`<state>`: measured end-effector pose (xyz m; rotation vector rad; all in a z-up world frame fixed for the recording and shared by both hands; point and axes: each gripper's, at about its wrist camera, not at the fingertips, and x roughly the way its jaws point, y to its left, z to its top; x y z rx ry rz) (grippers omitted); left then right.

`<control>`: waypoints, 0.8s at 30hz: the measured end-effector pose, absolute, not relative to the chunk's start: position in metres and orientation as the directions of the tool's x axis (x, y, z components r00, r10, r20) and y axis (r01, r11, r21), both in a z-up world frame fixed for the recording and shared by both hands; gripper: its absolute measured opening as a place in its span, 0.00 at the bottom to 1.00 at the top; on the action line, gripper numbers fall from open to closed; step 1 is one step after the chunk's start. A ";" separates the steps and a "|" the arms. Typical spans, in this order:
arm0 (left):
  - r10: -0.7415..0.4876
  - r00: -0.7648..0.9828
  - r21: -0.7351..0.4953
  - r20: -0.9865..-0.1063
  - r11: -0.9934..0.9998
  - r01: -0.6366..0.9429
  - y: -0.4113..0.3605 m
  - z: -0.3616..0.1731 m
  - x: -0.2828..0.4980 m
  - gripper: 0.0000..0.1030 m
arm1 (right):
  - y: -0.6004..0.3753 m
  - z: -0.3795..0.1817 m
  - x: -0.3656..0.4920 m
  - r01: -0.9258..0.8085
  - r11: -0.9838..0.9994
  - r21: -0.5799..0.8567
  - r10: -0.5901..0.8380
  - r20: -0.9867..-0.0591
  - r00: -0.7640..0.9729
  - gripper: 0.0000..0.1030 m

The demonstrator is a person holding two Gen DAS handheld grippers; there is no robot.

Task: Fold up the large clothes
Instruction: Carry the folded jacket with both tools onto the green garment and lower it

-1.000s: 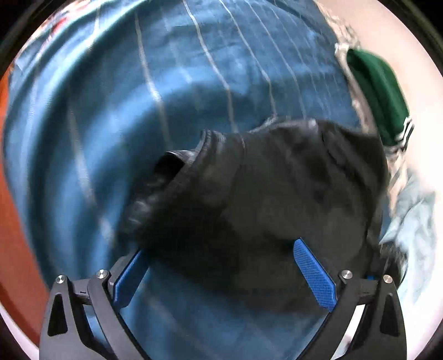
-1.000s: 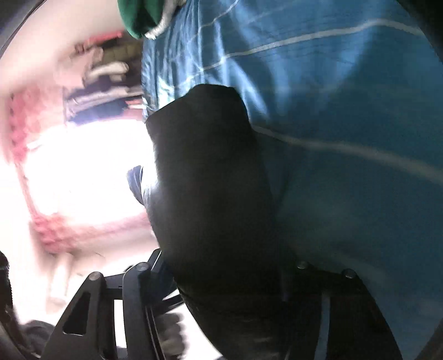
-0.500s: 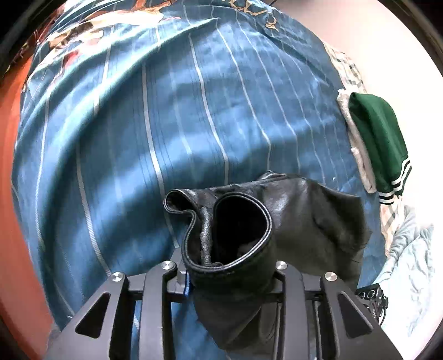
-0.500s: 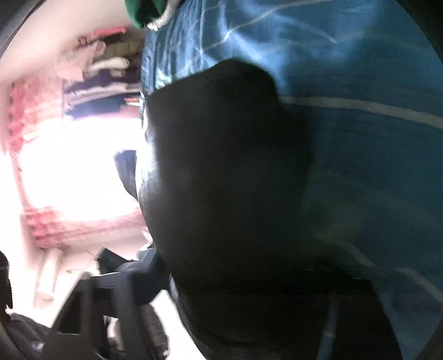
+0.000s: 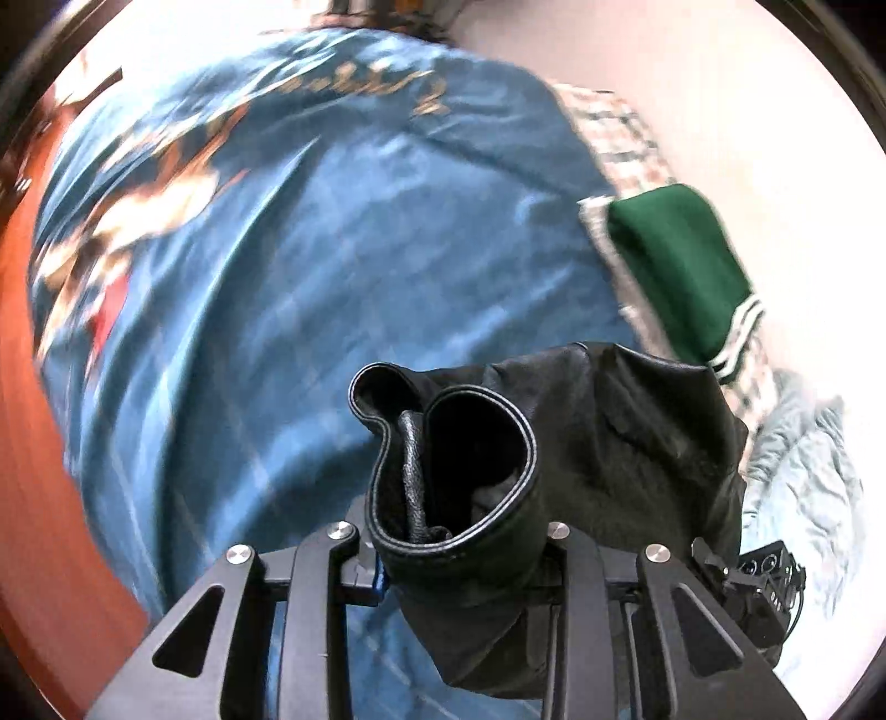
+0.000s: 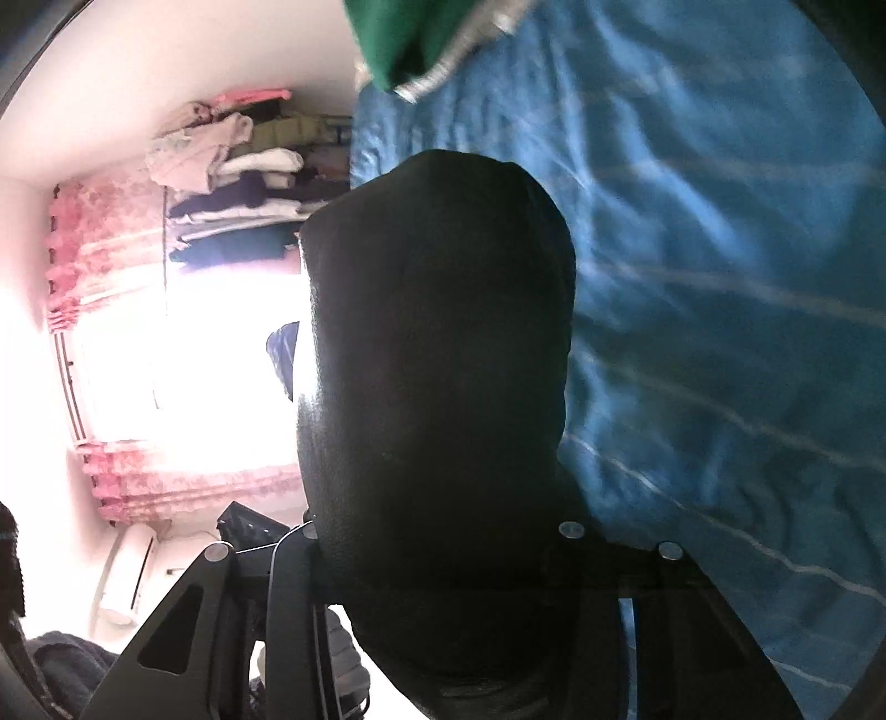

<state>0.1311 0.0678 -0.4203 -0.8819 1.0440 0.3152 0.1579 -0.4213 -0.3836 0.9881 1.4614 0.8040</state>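
A black leather garment [image 5: 609,437] is held up above a blue striped bedspread [image 5: 310,310]. My left gripper [image 5: 451,559] is shut on its stitched, curled edge, which loops up between the jaws. My right gripper [image 6: 437,548] is shut on another part of the same garment [image 6: 437,343], which drapes over the jaws and hides the fingertips. The garment hangs between the two grippers.
A folded green garment [image 5: 681,271] with white stripes lies at the bed's right side, also in the right wrist view [image 6: 410,39]. A light blue cloth [image 5: 803,471] lies nearby. Stacked clothes [image 6: 238,183] and a bright pink-curtained window [image 6: 166,360] stand beyond the bed.
My left gripper closed on the black garment's edge and lifted it; the bed now looks farther away. The right gripper stayed shut on the garment and rose with it.
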 end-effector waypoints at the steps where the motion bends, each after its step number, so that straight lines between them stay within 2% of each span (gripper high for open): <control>1: -0.177 0.509 -0.490 -0.843 0.643 -0.588 0.072 -0.409 0.149 0.25 | -0.420 -0.369 0.169 0.131 0.414 0.901 0.907 -0.420 0.019 0.41; 6: -0.250 0.573 -0.563 -0.780 0.680 -0.470 0.090 -0.368 0.234 0.25 | -0.416 -0.307 0.232 0.114 0.405 0.907 0.899 -0.417 0.130 0.41; 11: -0.320 0.638 -0.633 -0.700 0.692 -0.348 0.105 -0.323 0.343 0.25 | -0.407 -0.247 0.336 0.071 0.391 0.918 0.882 -0.396 0.256 0.41; 16: -0.349 0.702 -0.683 -0.621 0.680 -0.267 0.110 -0.289 0.453 0.25 | -0.403 -0.209 0.450 0.026 0.366 0.930 0.877 -0.354 0.324 0.41; 20: -0.348 0.725 -0.700 -0.595 0.667 -0.254 0.107 -0.300 0.533 0.25 | -0.412 -0.217 0.544 -0.003 0.328 0.945 0.894 -0.309 0.325 0.41; 24: -0.345 0.698 -0.684 -0.627 0.673 -0.281 0.096 -0.356 0.600 0.25 | -0.425 -0.274 0.627 0.058 0.315 0.947 0.904 -0.319 0.285 0.41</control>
